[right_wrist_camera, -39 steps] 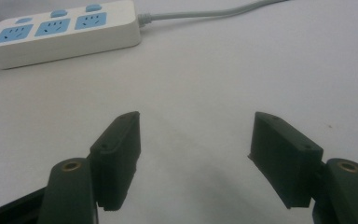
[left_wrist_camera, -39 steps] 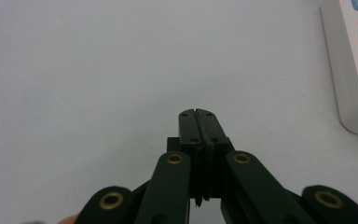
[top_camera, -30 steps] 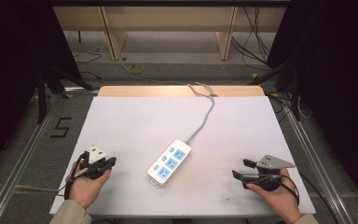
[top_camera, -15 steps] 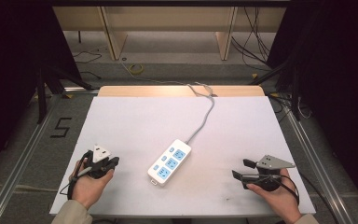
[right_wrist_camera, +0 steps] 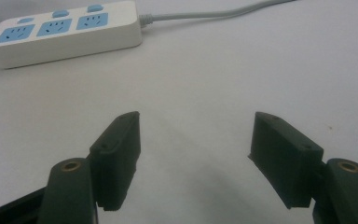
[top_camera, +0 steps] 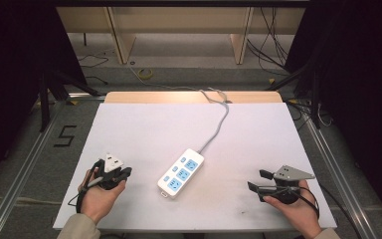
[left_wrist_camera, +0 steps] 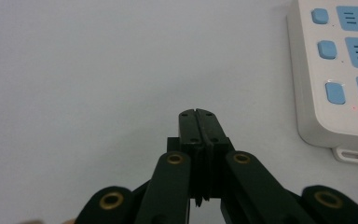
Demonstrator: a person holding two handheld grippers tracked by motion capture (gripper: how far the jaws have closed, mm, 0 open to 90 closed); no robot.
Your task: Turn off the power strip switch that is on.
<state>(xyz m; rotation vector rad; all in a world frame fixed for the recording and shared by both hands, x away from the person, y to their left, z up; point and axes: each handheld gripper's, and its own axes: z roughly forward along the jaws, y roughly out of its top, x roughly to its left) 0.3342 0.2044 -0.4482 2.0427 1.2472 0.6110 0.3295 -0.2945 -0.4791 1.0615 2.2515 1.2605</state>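
Observation:
A white power strip (top_camera: 181,173) with three blue sockets lies slantwise in the middle of the white table top (top_camera: 144,129). Its grey cable (top_camera: 218,127) runs to the back edge. My left gripper (top_camera: 126,173) rests at the front left, held in a hand, its jaws pressed together with nothing between them. In the left gripper view the shut tips (left_wrist_camera: 198,115) point over bare table, with the power strip (left_wrist_camera: 340,70) to their right. My right gripper (top_camera: 257,180) sits at the front right, open and empty. In the right gripper view (right_wrist_camera: 196,133) the power strip (right_wrist_camera: 65,29) lies ahead to the left.
A wooden strip (top_camera: 194,96) borders the table's far edge, where the cable drops off. Metal rails (top_camera: 30,164) run along both sides of the table. A "5" mark (top_camera: 64,135) is on the floor at left. Shelving and loose cables stand behind the table.
My left gripper has shifted slightly to the right, toward the power strip, still shut. The right gripper and the power strip have not moved.

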